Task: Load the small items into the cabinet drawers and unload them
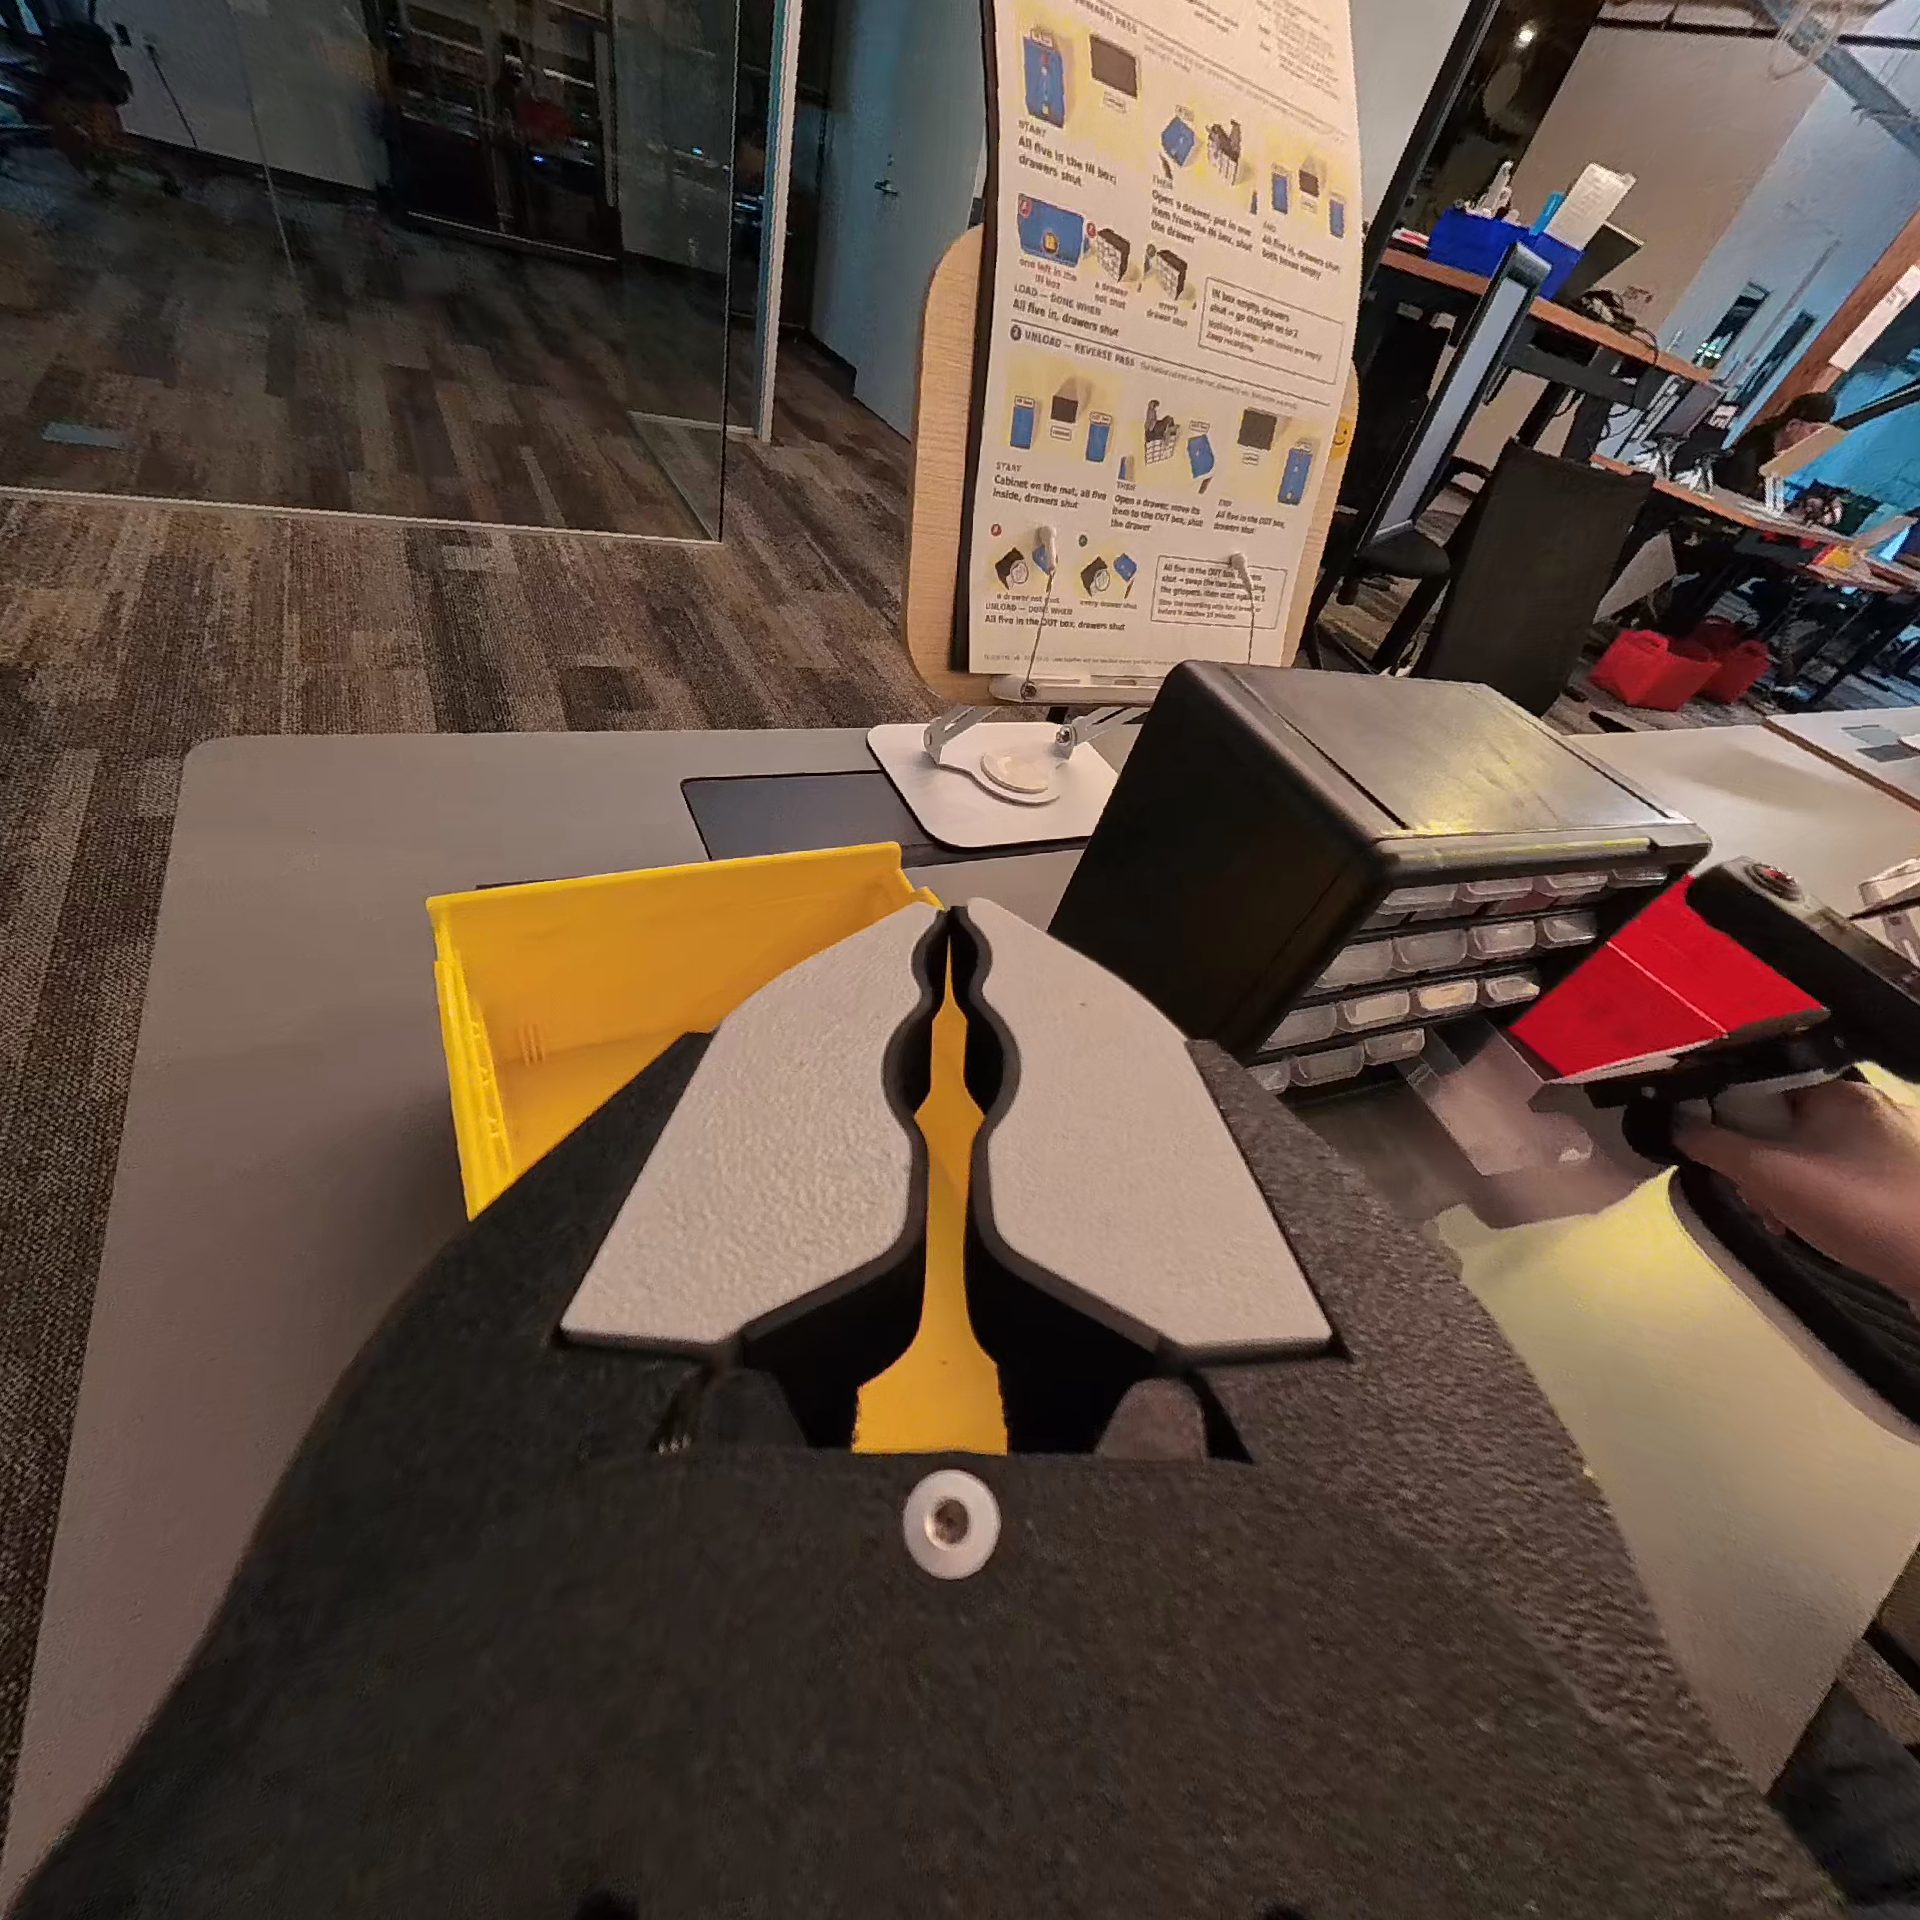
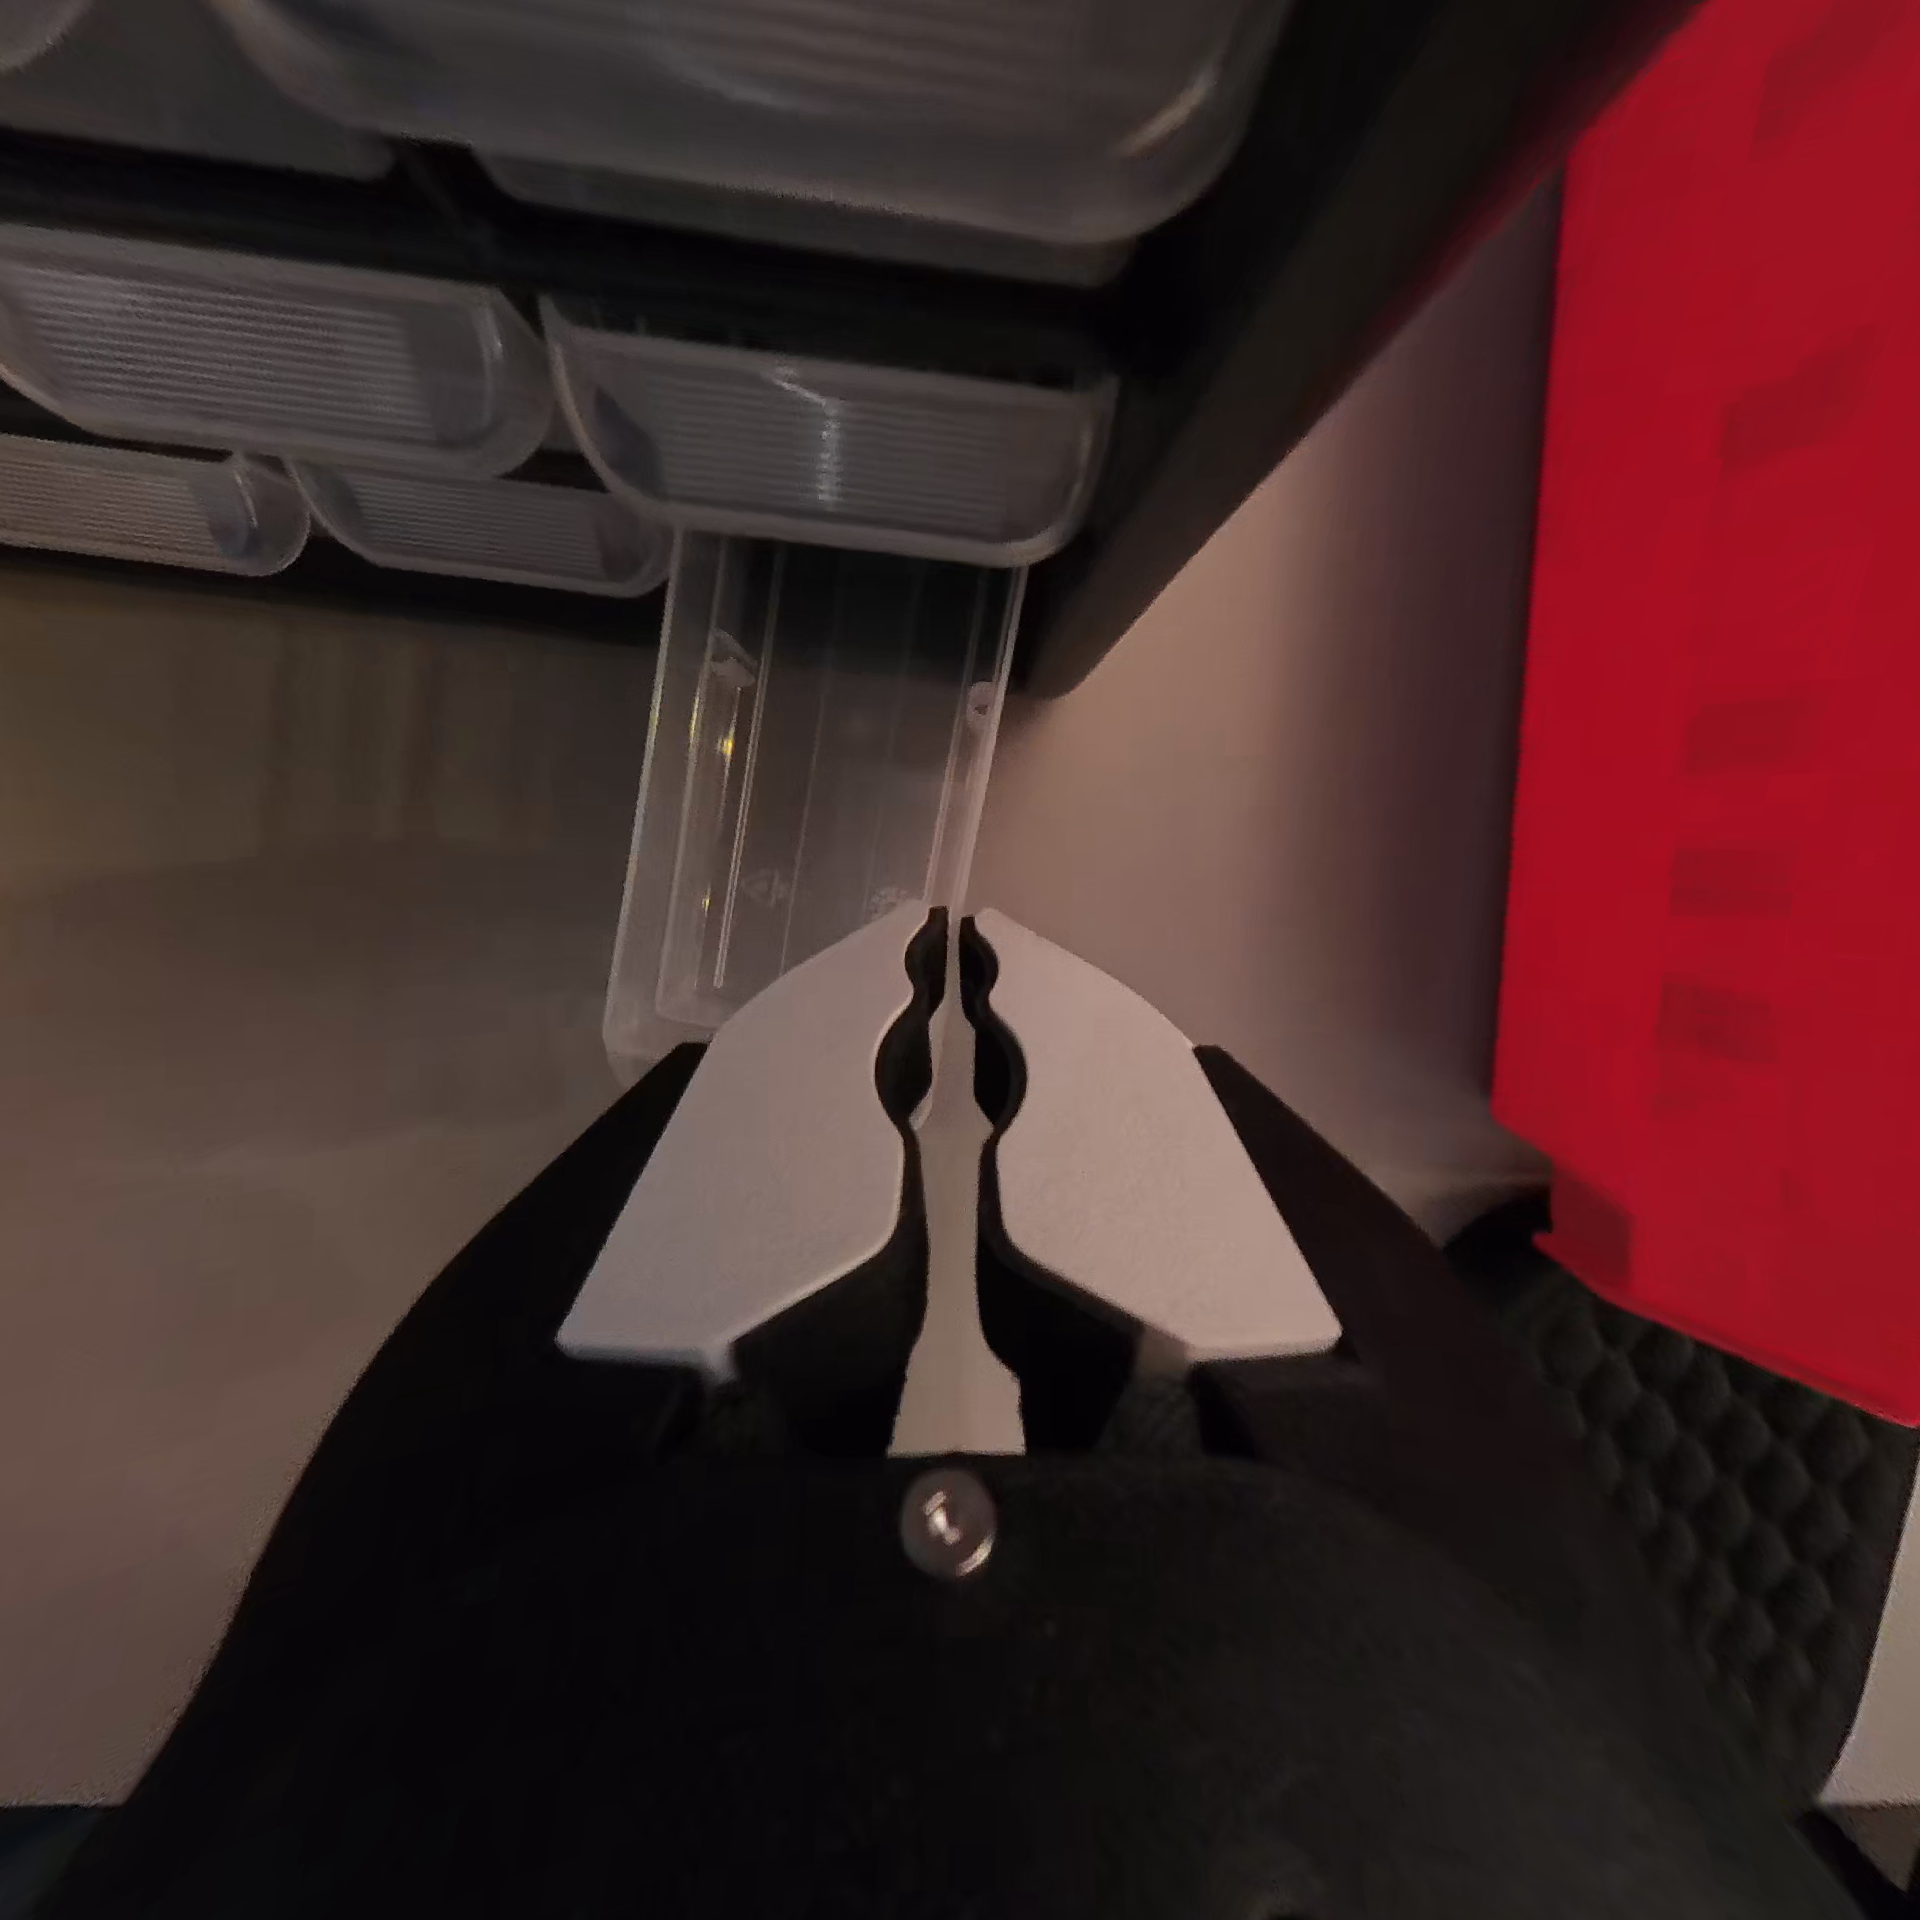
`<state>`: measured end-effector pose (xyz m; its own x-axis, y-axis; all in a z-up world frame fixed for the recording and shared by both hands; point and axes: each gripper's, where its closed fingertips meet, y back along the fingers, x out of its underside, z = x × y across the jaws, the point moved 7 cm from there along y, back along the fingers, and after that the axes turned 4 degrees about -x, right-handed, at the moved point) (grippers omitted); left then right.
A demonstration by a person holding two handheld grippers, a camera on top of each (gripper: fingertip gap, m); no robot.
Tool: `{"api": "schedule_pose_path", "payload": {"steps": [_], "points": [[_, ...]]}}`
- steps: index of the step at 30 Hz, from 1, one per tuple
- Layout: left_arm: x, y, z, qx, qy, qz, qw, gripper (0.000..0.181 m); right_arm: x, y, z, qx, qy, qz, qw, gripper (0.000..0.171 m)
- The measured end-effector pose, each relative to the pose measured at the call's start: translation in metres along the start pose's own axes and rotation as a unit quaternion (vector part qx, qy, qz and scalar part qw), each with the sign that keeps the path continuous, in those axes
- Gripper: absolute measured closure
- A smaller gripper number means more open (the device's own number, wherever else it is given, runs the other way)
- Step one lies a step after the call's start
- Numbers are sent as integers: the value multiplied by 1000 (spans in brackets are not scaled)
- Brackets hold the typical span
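Note:
A black cabinet [image 1: 1247,862] with rows of clear drawers stands on the grey table, right of centre. My left gripper [image 1: 951,916] is shut and empty, hovering over an open yellow bin [image 1: 644,966]. In the right wrist view my right gripper [image 2: 951,923] is shut on the front right corner of a clear drawer [image 2: 821,790] that is pulled out of the cabinet's [image 2: 1195,416] bottom row. The drawer looks empty. A red bin [image 2: 1714,727] stands right of it. In the left wrist view the right gripper [image 1: 1548,1091] is low in front of the cabinet, before the red bin [image 1: 1662,987].
A person's hand [image 1: 1787,1153] holds the right gripper. An instruction sheet [image 1: 1143,364] on a stand with a white base [image 1: 987,779] rises behind the yellow bin and cabinet. A black textured mat [image 2: 1662,1455] lies under the red bin. The table's left edge [image 1: 156,1039] borders carpet. Across from one pair of fingers to the other is roughly 50 cm.

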<state>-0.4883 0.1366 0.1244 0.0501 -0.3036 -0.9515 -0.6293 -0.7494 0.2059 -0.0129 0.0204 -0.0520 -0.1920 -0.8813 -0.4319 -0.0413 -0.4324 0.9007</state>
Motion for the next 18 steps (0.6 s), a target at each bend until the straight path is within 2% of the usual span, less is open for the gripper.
{"api": "schedule_pose_path", "payload": {"steps": [3,6,8,11,13,15,18], "points": [[1,-1,2,-6,3,3,1000,181,0,5,-3,-19,20,-36,999,167],[1,-2,4,-15,3,7,1000,181,-4,28,-4,-41,84,-141,986,157],[2,-1,5,-22,2,10,1000,181,2,45,4,-85,189,-207,956,153],[2,1,9,-35,5,11,999,181,32,45,21,-138,354,-221,898,160],[3,2,11,-47,6,13,999,181,49,31,25,-110,443,-217,863,169],[3,3,12,-60,4,18,998,181,57,18,26,-67,505,-227,830,169],[4,3,13,-77,1,26,997,181,59,2,26,-63,535,-212,815,169]]}}
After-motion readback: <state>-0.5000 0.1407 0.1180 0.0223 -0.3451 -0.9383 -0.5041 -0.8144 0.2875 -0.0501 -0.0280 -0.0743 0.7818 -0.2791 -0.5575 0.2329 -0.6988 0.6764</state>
